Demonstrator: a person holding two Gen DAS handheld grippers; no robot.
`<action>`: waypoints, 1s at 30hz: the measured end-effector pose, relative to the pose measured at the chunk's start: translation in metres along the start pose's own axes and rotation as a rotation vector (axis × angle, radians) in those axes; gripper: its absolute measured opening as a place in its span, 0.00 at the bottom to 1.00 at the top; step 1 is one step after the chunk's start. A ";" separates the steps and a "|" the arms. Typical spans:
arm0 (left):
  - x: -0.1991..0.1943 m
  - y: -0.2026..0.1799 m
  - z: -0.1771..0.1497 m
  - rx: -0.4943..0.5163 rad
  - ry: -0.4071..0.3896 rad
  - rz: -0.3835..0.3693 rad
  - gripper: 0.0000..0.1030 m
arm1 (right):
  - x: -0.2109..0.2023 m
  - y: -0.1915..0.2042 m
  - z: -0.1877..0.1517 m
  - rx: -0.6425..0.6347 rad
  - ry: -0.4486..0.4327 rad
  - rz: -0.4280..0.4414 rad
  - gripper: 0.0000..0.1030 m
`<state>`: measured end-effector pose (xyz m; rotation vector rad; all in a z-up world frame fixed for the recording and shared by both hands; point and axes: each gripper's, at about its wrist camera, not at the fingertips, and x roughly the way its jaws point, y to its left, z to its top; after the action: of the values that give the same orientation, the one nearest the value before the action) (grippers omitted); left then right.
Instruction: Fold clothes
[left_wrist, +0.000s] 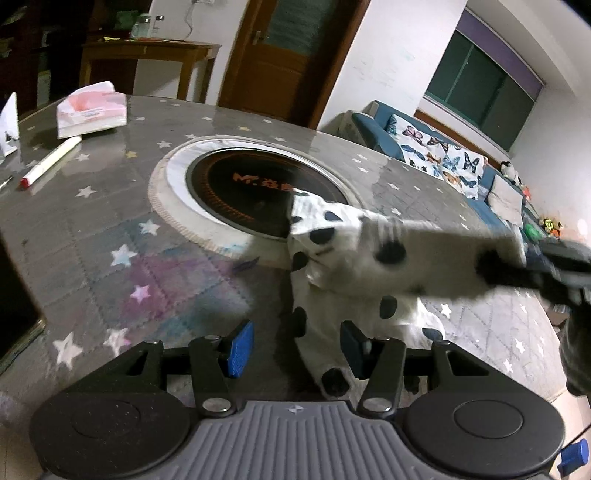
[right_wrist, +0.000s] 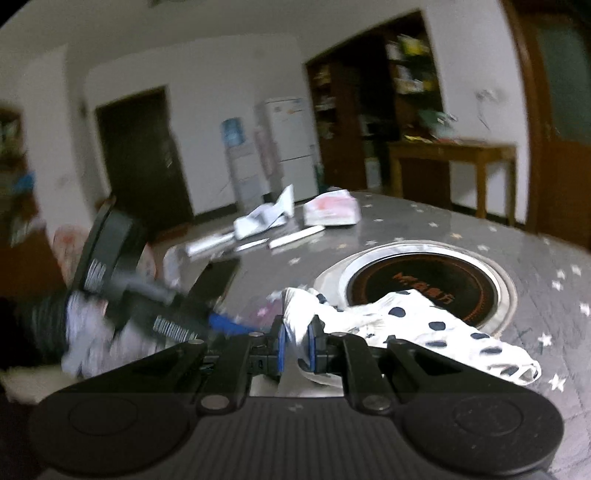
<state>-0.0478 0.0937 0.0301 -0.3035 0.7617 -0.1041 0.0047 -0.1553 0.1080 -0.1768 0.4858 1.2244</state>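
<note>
A white garment with dark polka dots (left_wrist: 354, 258) lies bunched on the grey star-patterned table (left_wrist: 110, 229), partly over the round cooktop (left_wrist: 258, 188). My left gripper (left_wrist: 297, 345) is open, its blue pads either side of the garment's near end without gripping it. My right gripper (right_wrist: 297, 345) is shut on a fold of the same garment (right_wrist: 406, 321), which trails to the right. The right gripper also shows in the left wrist view (left_wrist: 546, 269), pulling the cloth. The left gripper appears blurred in the right wrist view (right_wrist: 221, 321).
A tissue pack (left_wrist: 92, 110) and a white marker (left_wrist: 50, 162) lie at the table's far left. Papers (right_wrist: 262, 218) and a dark tablet (right_wrist: 218, 280) sit on the table's left side. A blue sofa (left_wrist: 461, 162) stands beyond the table edge.
</note>
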 end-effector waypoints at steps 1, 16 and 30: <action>-0.002 0.002 -0.001 -0.003 -0.003 0.002 0.54 | -0.001 0.007 -0.004 -0.043 0.016 -0.008 0.12; -0.022 0.013 -0.012 -0.049 -0.050 0.000 0.56 | 0.000 0.000 -0.012 0.088 0.100 -0.084 0.36; -0.030 0.020 -0.014 -0.080 -0.079 0.009 0.59 | 0.072 -0.072 -0.026 0.434 0.126 -0.028 0.56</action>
<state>-0.0789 0.1159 0.0343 -0.3785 0.6895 -0.0530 0.0831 -0.1280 0.0436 0.1102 0.8435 1.0575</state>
